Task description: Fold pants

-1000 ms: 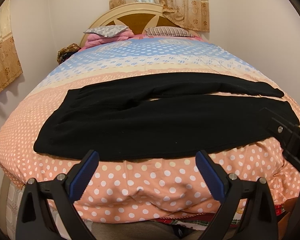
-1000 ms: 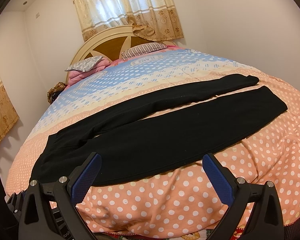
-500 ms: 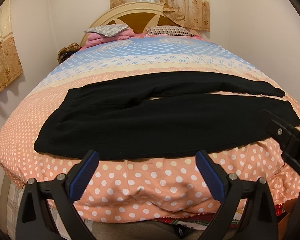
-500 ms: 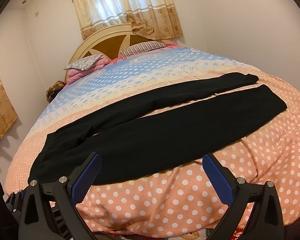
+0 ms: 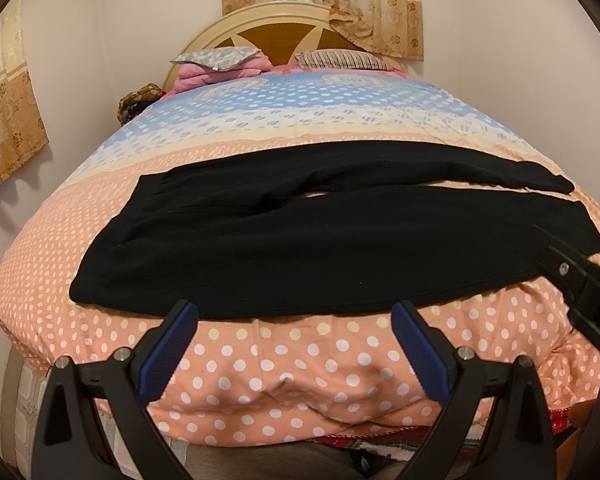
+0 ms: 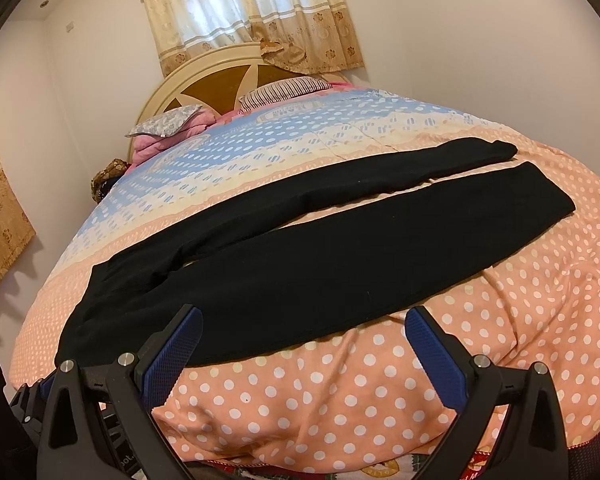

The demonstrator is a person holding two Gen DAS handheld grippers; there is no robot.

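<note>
Black pants (image 5: 300,240) lie spread flat across the near part of the bed, waistband to the left, both legs running to the right with a narrow gap between them. The right wrist view shows the same pants (image 6: 320,256), leg ends at the far right. My left gripper (image 5: 294,320) hangs open over the bed's front edge, just short of the near leg's hem line, holding nothing. My right gripper (image 6: 302,326) is open too, close to the near leg's edge, empty. Part of the right gripper's body (image 5: 580,292) shows at the right of the left wrist view.
The bed has a polka-dot quilt (image 5: 300,368), peach near me and blue farther back. Pillows (image 5: 216,58) and pink bedding lie by the headboard (image 5: 276,32). Curtains (image 6: 240,12) hang behind; walls stand close on both sides.
Both views have crept slightly forward and upward over the bed edge. The pants have not moved and both grippers stay open.
</note>
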